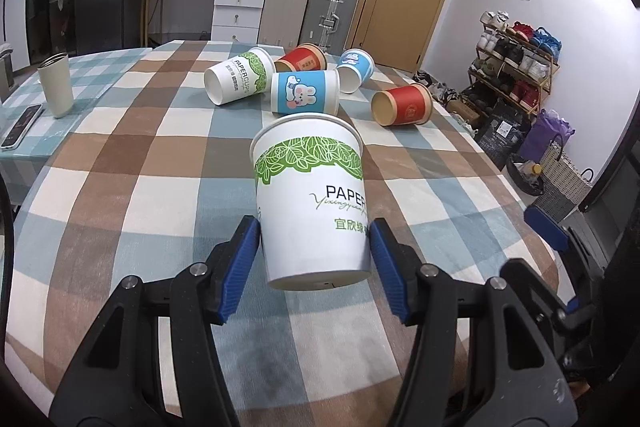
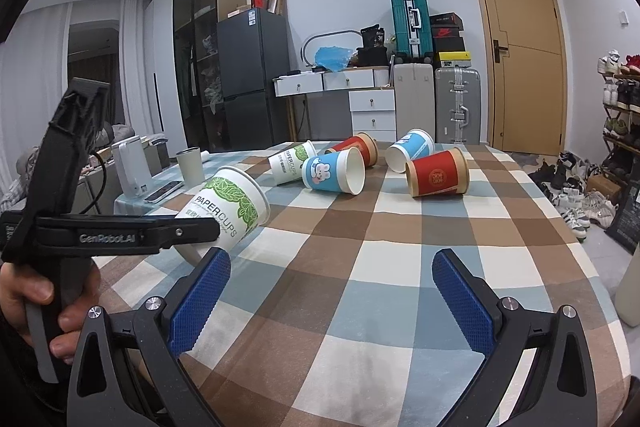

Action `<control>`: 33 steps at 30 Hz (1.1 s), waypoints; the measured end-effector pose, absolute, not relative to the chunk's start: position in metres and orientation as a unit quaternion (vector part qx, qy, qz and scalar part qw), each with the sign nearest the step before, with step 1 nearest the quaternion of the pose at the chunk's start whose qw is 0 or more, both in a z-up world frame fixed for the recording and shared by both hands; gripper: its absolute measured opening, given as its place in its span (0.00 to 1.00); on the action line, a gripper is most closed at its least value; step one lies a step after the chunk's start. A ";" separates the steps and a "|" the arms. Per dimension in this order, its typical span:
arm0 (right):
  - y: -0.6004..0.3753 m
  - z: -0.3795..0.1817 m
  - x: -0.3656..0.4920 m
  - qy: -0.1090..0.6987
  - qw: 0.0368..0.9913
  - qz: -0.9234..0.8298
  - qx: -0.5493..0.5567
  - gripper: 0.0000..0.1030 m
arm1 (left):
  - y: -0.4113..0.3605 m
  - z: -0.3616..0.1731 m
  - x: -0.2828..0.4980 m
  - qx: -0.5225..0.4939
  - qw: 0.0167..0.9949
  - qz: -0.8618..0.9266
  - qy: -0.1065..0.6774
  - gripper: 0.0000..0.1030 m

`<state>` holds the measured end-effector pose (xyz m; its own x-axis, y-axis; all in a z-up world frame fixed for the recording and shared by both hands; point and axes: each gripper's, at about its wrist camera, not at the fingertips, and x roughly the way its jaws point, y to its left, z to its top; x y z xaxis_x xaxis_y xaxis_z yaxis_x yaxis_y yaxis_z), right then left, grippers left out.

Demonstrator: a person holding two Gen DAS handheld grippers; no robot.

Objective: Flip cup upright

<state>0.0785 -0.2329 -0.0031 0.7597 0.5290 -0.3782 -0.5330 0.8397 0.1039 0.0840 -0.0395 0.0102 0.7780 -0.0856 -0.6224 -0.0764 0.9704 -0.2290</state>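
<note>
My left gripper (image 1: 314,251) is shut on a white paper cup with a green leaf band (image 1: 310,195). It holds the cup by its lower wall above the checked tablecloth (image 1: 160,155), mouth tilted up and away. The same cup shows in the right wrist view (image 2: 226,205), tilted, with the left gripper's black body across its base. My right gripper (image 2: 330,291) is open and empty, low over the cloth. Several cups lie on their sides further back: a white leaf cup (image 1: 238,77), a blue rabbit cup (image 1: 306,93), two red cups (image 1: 402,105) (image 1: 302,59) and another blue cup (image 1: 356,69).
A grey tumbler (image 1: 56,85) and a phone (image 1: 20,127) sit at the table's left edge. A white appliance (image 2: 132,167) stands beside them. Beyond the table are drawers, suitcases (image 1: 332,13), a door and a shoe rack (image 1: 516,63).
</note>
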 end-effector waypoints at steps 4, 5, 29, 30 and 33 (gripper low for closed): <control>-0.231 -0.003 0.077 0.200 0.938 0.285 -0.007 1.00 | -0.046 0.008 0.067 -0.125 0.934 -0.012 0.334 0.53; -0.231 -0.003 0.077 0.201 0.937 0.285 -0.007 1.00 | -0.048 0.007 0.064 -0.123 0.934 -0.014 0.335 0.53; -0.228 -0.003 0.073 0.201 0.935 0.291 -0.013 1.00 | -0.069 -0.023 0.032 -0.137 0.930 -0.017 0.341 0.53; -0.228 -0.003 0.074 0.201 0.935 0.291 -0.013 1.00 | -0.069 -0.023 0.031 -0.137 0.930 -0.016 0.340 0.53; -0.228 -0.003 0.074 0.200 0.935 0.291 -0.012 1.00 | -0.070 -0.024 0.031 -0.134 0.930 -0.017 0.342 0.53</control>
